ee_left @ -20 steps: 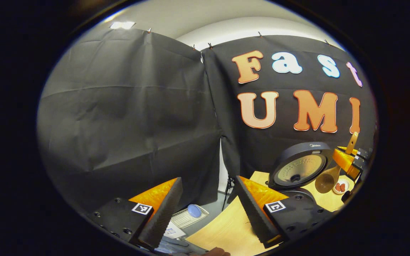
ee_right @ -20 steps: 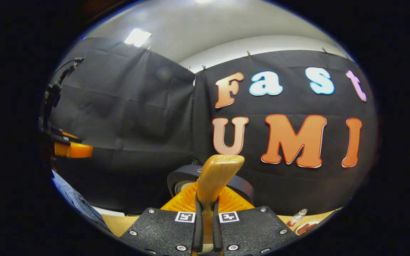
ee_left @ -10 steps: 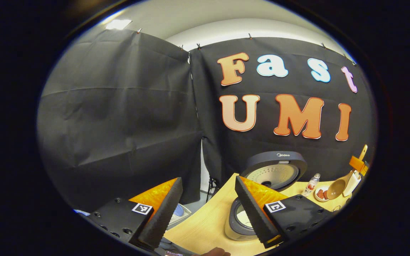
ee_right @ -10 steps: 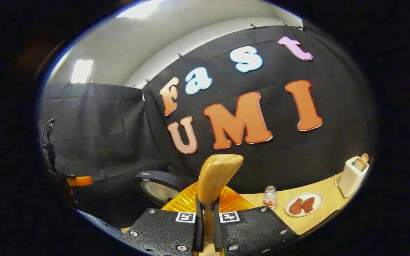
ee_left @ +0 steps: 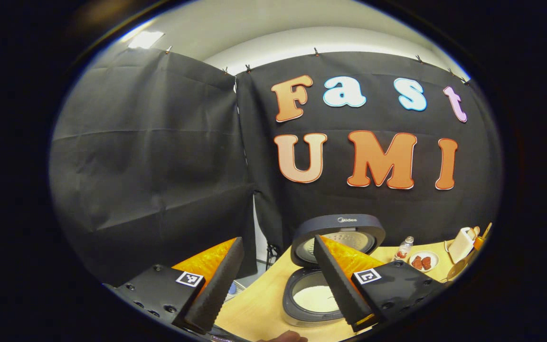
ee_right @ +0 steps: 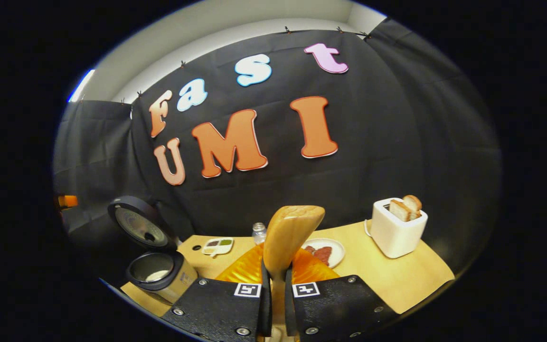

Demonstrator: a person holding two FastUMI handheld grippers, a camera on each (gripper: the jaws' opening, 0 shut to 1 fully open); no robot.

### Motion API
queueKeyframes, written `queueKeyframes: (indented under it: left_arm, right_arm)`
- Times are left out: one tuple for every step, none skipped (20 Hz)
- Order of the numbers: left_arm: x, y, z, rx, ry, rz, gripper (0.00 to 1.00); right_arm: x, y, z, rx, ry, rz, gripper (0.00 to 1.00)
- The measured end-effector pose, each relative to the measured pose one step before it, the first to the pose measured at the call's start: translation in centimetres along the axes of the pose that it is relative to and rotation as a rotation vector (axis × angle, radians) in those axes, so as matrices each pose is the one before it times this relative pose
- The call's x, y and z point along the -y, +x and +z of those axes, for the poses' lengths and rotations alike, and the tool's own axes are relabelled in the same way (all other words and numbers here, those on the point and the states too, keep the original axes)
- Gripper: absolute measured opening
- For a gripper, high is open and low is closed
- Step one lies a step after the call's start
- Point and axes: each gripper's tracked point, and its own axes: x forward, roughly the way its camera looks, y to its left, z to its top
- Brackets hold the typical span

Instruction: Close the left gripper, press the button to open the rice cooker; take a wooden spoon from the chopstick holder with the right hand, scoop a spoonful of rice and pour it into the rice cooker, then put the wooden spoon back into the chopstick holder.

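Since the earlier frame we have swung both views rightward. Our right gripper (ee_right: 273, 304) clamps its jaws on the wooden spoon (ee_right: 290, 232) for return; our left gripper (ee_left: 273, 280) stays wide open, empty. The rice cooker (ee_right: 157, 273) stands lid-up at the bench's left edge.

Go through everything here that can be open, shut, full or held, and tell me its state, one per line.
Rice cooker: lid up, white rice in the pot.
Wooden spoon: clamped between the right gripper's fingers, handle pointing up.
Right gripper: shut on the spoon.
Left gripper: open, holding nothing.
Toaster: bread slices sticking up from the slots.
Plate: holds reddish food.
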Motion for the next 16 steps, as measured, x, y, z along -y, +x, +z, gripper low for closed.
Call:
queueKeyframes:
  left_arm:
    - [0.893,-0.068,0.082,-0.00035,-0.01451,-0.02592,0.99]
    - [0.299,0.077,0.198,-0.00223,-0.00468,-0.00961,0.99]
    - [0.074,0.097,0.237,-0.00001,0.00472,0.00386,0.99]
    - [-0.017,0.020,0.110,0.00508,0.00414,0.00659,0.99]
    - [0.291,-0.092,0.308,0.00740,0.00179,0.00124,0.96]
    - [0.257,-0.151,0.117,0.00461,0.00185,0.00196,0.98]
    - [0.265,-0.057,0.037,-0.00179,0.00198,0.00002,1.00]
    - [0.311,-0.043,0.050,-0.00016,0.00122,0.00033,0.99]
    - [0.109,0.054,0.079,0.00039,0.00250,-0.00085,1.00]
    - [-0.059,-0.388,0.042,0.00135,0.00481,0.00113,1.00]
    - [-0.055,-0.055,0.129,-0.00055,0.00669,0.00509,1.00]
    - [-0.104,-0.120,-0.104,-0.00151,0.00409,0.00193,1.00]
    - [0.023,-0.111,0.148,-0.00177,0.00228,0.00217,1.00]
    - [0.232,0.051,-0.072,-0.00388,0.00030,0.00009,0.92]
    - [0.217,0.165,-0.285,-0.01138,-0.00107,-0.00112,0.92]
    - [0.705,0.402,-0.361,-0.01596,-0.00449,-0.01055,0.99]
  right_arm:
    - [1.137,-0.027,-0.751,-0.01404,-0.00497,-0.02557,0.10]
    - [0.895,0.086,-0.613,-0.00542,-0.00405,-0.01514,0.10]
    - [0.712,0.234,-0.756,-0.01395,-0.00796,-0.01036,0.10]
    - [0.614,0.214,-0.960,-0.01496,-0.00099,-0.00909,0.10]
    - [0.523,0.203,-0.789,-0.01257,0.01034,-0.00731,0.10]
    - [0.449,0.364,-0.858,-0.00965,0.01737,-0.00583,0.10]
    - [0.356,0.379,-1.037,-0.01389,0.01316,-0.00916,0.10]
    - [0.539,0.493,-1.101,-0.01486,0.00984,-0.01633,0.10]
    - [0.547,0.395,-1.147,-0.02061,0.01874,-0.01794,0.10]
    - [0.332,0.416,-1.025,-0.01673,0.02240,-0.00879,0.10]
    - [0.135,0.395,-0.921,-0.01880,0.02082,-0.00374,0.10]
    - [0.243,0.361,-0.616,-0.01267,0.01430,-0.00402,0.10]
    - [0.193,0.354,-0.628,-0.00988,0.01042,-0.00790,0.10]
    - [0.302,0.322,-0.596,-0.01329,0.00287,-0.00946,0.10]
    - [0.319,0.338,-0.693,-0.01579,-0.00204,-0.01073,0.10]
    - [0.371,0.225,-0.741,-0.02234,-0.00370,-0.01425,0.11]
